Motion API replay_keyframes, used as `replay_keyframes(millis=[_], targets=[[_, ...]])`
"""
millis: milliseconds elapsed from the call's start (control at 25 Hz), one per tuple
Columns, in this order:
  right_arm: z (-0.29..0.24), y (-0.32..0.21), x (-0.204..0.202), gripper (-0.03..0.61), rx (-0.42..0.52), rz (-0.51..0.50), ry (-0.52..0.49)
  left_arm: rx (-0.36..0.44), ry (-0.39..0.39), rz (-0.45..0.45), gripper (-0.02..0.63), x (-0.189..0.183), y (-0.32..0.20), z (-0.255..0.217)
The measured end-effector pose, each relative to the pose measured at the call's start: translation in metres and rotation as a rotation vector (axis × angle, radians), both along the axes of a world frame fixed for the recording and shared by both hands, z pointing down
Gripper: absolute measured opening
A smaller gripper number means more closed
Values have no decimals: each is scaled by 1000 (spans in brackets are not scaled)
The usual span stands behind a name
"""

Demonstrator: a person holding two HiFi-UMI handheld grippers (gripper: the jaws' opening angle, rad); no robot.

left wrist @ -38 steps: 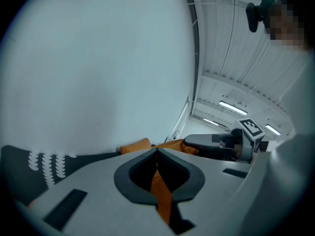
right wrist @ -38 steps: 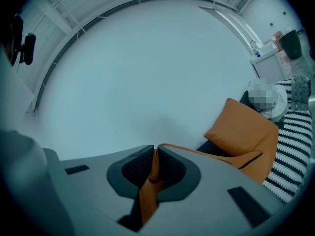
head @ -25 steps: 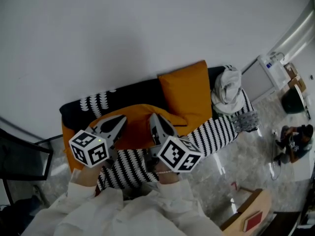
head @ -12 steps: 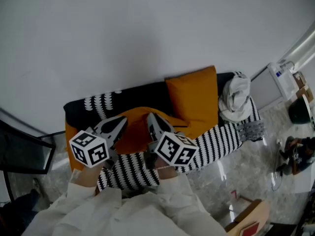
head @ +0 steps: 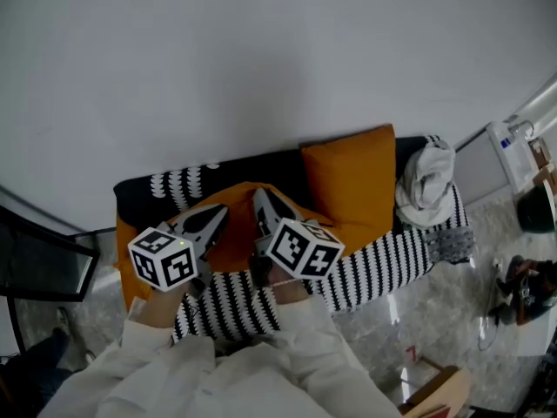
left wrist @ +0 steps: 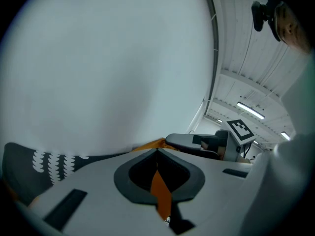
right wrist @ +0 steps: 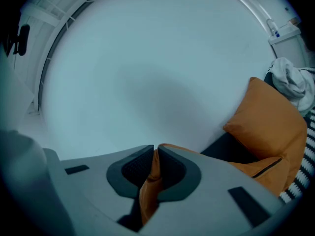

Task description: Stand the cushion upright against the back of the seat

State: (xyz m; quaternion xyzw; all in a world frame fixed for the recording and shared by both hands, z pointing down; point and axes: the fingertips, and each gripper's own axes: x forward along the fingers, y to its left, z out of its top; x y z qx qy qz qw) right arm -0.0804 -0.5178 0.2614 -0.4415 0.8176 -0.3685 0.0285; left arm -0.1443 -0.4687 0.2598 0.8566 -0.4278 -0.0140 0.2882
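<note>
An orange cushion (head: 233, 233) is lifted off the striped sofa seat (head: 383, 264), its top edge near the black backrest (head: 261, 168). My left gripper (head: 218, 214) is shut on the cushion's left part, and orange fabric shows pinched between its jaws (left wrist: 160, 183). Close beside it, my right gripper (head: 259, 198) is also shut on the cushion, with a fold of fabric (right wrist: 150, 181) squeezed between the pads. A second orange cushion (head: 352, 177) stands upright against the backrest to the right; the right gripper view shows this second cushion (right wrist: 268, 119) too.
A white cloth bundle (head: 426, 181) sits at the sofa's right end. The white wall (head: 261, 59) rises directly behind the sofa. A dark frame (head: 43, 273) stands at the left, and glossy floor (head: 435, 320) lies in front. A person (head: 526, 290) sits at the far right.
Both grippers have carried the cushion up and back toward the backrest, the right one farther. Their grip has not changed.
</note>
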Motion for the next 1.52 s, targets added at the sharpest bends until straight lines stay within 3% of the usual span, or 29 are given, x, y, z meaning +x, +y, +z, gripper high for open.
replay_keyframes(millis=[640,880,1520], targets=[[20,-87,-40,35,-24,-75,71,-27,-26,-56,8,-23,-81,20],[32,-114,-55,35,-43,-68,129,-67,35,-122,8,-34,-106,27],[56,-153,-72,35,-96,-48,167,-137,0,-133,8,-48,-125,59]])
